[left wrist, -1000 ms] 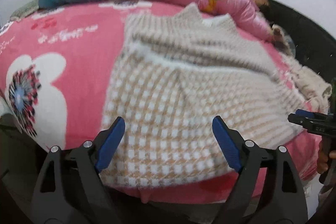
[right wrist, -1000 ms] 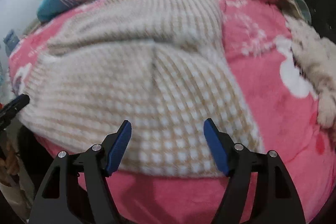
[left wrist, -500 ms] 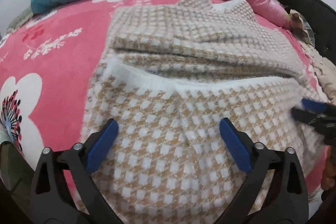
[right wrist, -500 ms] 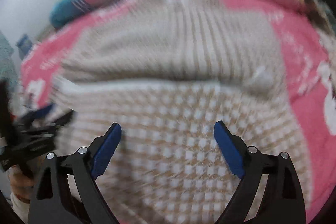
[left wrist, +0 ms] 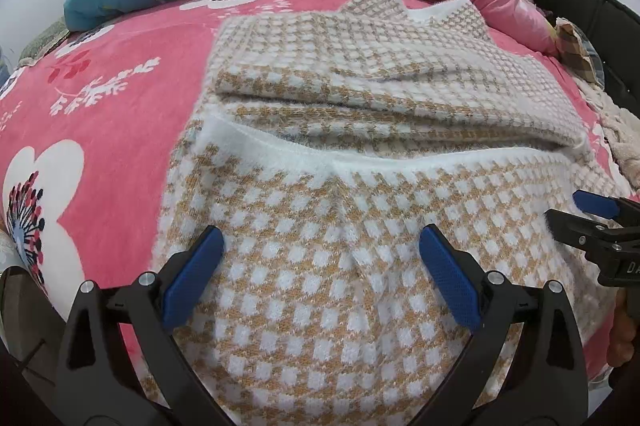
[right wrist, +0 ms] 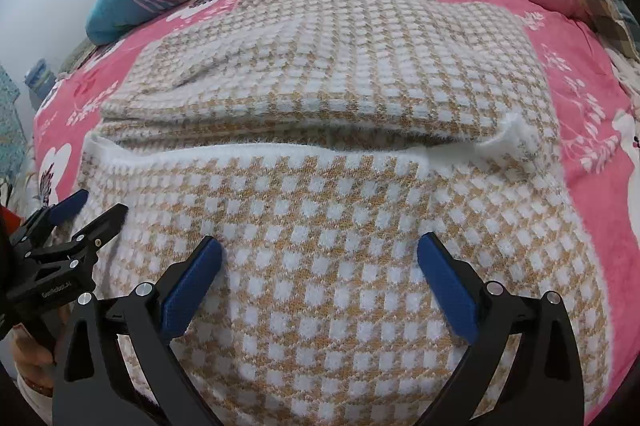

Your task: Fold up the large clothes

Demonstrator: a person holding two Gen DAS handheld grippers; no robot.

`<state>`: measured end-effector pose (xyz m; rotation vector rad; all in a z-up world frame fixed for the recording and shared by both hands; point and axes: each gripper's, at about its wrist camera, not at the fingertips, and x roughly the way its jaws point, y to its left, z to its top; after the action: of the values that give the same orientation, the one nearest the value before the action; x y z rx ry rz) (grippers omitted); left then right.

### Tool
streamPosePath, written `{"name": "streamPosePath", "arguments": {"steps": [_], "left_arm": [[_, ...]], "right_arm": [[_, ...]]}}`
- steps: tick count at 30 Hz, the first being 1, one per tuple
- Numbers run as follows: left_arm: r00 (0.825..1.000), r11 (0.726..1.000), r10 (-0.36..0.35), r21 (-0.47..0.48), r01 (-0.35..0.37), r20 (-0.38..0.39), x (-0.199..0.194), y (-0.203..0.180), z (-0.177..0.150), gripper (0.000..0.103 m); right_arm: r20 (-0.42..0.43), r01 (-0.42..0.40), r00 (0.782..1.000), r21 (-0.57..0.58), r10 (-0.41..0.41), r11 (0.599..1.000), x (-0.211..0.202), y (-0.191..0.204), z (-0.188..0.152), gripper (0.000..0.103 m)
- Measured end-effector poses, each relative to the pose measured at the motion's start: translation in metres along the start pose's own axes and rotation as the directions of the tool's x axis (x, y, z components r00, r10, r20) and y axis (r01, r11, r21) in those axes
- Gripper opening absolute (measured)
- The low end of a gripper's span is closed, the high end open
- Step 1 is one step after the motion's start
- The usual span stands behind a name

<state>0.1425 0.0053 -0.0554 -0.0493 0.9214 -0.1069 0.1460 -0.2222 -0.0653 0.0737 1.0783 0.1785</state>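
Left wrist: sweater (left wrist: 320,266) hem now folded up on bed (left wrist: 120,130); left gripper (left wrist: 320,266), right gripper (right wrist: 320,266) fingers just opened wide, empty.

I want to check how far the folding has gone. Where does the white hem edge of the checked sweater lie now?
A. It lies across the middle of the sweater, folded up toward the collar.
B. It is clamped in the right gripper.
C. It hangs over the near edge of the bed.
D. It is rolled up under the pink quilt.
A: the white hem edge runs across the checked sweater, below the collar, and the right gripper stands open over the fabric.
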Motion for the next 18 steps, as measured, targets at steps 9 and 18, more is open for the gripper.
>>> {"name": "streamPosePath", "arguments": {"steps": [9, 18], "left_arm": [[1.0, 1.0, -0.001, -0.001, 0.001, -0.002, 0.0001, -0.0019, -0.0012, 0.095], [1.0, 1.0, -0.002, 0.001, 0.002, -0.002, 0.0004, -0.0001, -0.0008, 0.095]], "right_arm": [[0.0, 0.0, 1.0, 0.0, 0.0, 1.0, -0.001, 0.0008, -0.0004, 0.096], [0.0, 0.001, 1.0, 0.0, -0.001, 1.0, -0.0013, 0.0008, -0.0006, 0.096]]}}
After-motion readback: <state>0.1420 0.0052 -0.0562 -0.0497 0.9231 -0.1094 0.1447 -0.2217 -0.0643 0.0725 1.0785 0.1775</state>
